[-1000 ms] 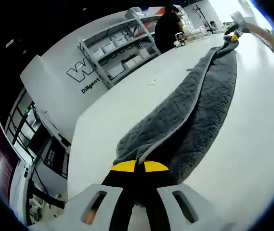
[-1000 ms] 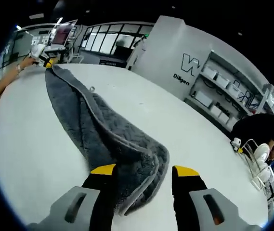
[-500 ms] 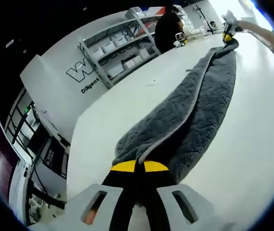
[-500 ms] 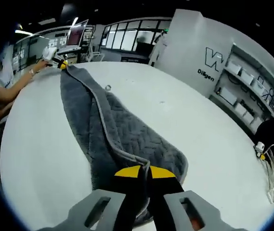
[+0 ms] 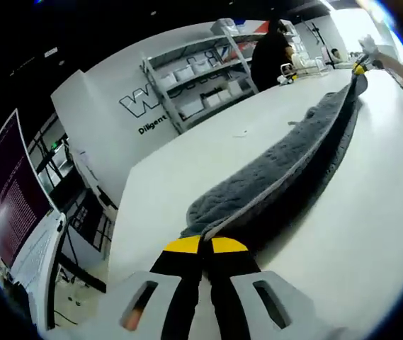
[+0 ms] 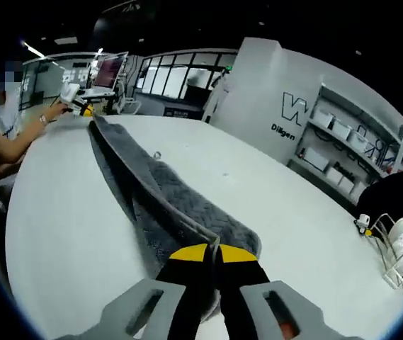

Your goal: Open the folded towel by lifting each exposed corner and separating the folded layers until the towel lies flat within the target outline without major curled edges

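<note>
In the left gripper view, the left gripper [image 5: 205,246] rose from the bottom centre with its yellow-tipped black jaws pressed together on a corner of the long grey quilted towel with a pale hemmed edge [image 5: 286,161]. From that pinch the towel stretched as a narrow, folded band toward the upper right of the frame, its near end raised off the white tabletop [image 5: 187,166] with a shadow beneath it. At the far end, in the upper right, the right gripper [image 5: 360,68] held the opposite corner. In the right gripper view, the right gripper [image 6: 212,252] likewise stood at the bottom centre, jaws closed on the towel's [image 6: 155,198] corner. The cloth ran from there to the upper left of the frame, where the left gripper [image 6: 82,108] gripped it beside the person's hand [image 6: 56,110]. White shelving with storage boxes [image 5: 208,78] lined the wall behind the table, at the upper middle of the left gripper view.
</note>
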`<state>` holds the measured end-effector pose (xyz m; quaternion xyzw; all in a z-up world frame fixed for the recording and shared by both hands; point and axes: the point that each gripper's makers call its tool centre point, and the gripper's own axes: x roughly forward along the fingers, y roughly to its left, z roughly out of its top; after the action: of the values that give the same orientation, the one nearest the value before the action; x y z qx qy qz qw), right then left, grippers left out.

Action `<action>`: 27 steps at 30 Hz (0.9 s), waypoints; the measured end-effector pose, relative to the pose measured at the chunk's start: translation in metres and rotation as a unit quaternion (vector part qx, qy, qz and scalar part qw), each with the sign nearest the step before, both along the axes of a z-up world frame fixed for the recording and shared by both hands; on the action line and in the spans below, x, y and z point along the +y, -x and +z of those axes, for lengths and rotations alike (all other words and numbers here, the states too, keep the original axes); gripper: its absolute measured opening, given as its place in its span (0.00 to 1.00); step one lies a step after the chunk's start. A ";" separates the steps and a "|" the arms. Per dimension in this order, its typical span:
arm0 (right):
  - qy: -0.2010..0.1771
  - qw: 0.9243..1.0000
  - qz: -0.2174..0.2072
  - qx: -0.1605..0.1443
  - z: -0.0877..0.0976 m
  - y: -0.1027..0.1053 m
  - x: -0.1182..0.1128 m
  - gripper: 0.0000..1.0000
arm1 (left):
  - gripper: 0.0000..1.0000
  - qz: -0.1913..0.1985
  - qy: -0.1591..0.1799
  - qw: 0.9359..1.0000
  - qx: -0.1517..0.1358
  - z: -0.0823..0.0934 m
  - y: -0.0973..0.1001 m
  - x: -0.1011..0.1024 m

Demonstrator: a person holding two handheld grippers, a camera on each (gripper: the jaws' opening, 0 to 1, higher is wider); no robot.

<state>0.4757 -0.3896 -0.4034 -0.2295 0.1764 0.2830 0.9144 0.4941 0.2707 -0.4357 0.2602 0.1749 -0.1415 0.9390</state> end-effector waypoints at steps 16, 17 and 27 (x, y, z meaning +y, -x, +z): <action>-0.003 0.996 0.069 0.053 -0.026 0.095 0.020 0.00 | 0.02 0.060 0.051 0.997 0.026 0.008 0.073 0.026; 0.006 0.996 0.071 0.060 -0.031 0.099 0.018 0.00 | 0.02 0.058 0.052 0.996 0.033 0.005 0.078 0.025; 0.007 0.988 0.103 0.113 -0.055 0.130 0.017 0.00 | 0.02 0.065 0.019 0.991 0.117 -0.020 0.120 0.028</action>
<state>0.3456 -0.3729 -0.4586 -0.2193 0.2561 0.3989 0.8528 0.3745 0.2987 -0.4559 0.2122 0.2975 -0.1125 0.9240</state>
